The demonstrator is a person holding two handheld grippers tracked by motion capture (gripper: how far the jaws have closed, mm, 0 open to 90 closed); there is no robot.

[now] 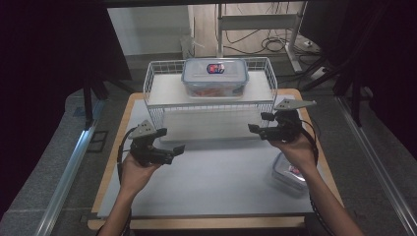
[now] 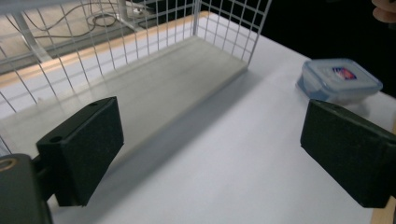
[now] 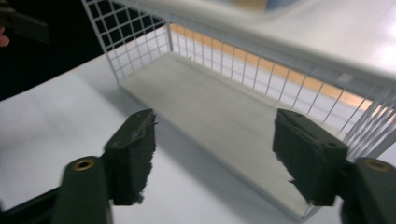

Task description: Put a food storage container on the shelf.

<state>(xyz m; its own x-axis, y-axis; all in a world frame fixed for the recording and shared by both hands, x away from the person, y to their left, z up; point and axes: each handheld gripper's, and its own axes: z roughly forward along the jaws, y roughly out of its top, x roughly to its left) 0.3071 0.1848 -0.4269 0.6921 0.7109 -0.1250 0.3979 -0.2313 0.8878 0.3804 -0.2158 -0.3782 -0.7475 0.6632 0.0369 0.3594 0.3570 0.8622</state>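
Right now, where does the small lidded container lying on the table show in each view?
High view: the small container lies at lower right on the table, partly behind the right forearm.
Left gripper view: it sits upper right, above the right-hand jaw.
Right gripper view: not in the picture.
Shared landmark: the white wire rack.

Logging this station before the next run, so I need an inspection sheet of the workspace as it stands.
Surface: white table top on a wooden board, bare in the middle.
Job's things: large lidded container on top of the white wire rack; small lidded container on the table by the right forearm.
Clutter: nothing seen.
Grippers: left gripper and right gripper both open, empty, in front of the rack.
Cables: gripper cable trails from the left gripper; floor cables behind.
Surroundings: dark curtains, grey floor.
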